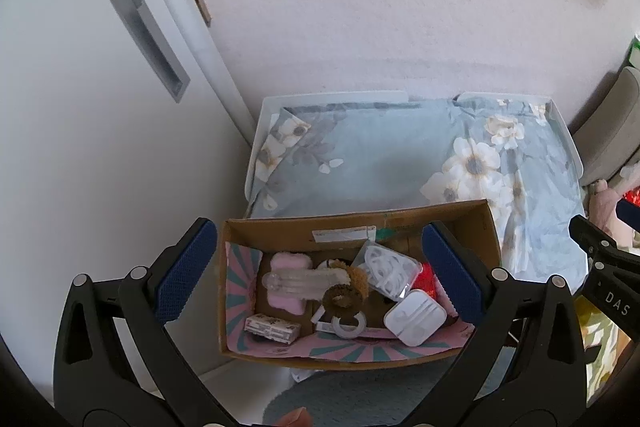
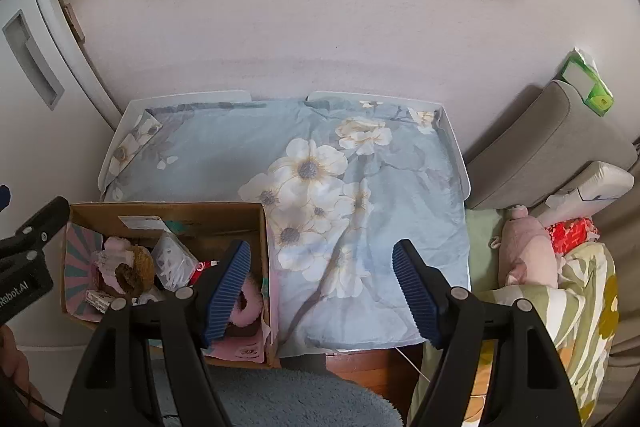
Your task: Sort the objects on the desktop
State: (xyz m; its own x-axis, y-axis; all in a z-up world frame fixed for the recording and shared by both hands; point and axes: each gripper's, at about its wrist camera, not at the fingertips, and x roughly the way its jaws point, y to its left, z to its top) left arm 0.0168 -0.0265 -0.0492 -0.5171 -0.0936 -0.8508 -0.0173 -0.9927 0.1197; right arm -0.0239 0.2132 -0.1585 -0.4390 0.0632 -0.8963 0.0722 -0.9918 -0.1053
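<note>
Your left gripper [image 1: 318, 269] gapes empty over the cardboard box [image 1: 280, 231]; only your right gripper's [image 2: 322, 287] view, equally empty, shows a pink plush toy [image 2: 528, 251].

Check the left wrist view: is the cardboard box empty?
No, the cardboard box holds several small items, including a white case and a brown scrunchie.

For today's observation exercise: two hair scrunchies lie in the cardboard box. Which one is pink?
The fluffy pink scrunchie at the box's right end, behind the right tongs' finger; the other scrunchie is brown, mid-box.
</note>
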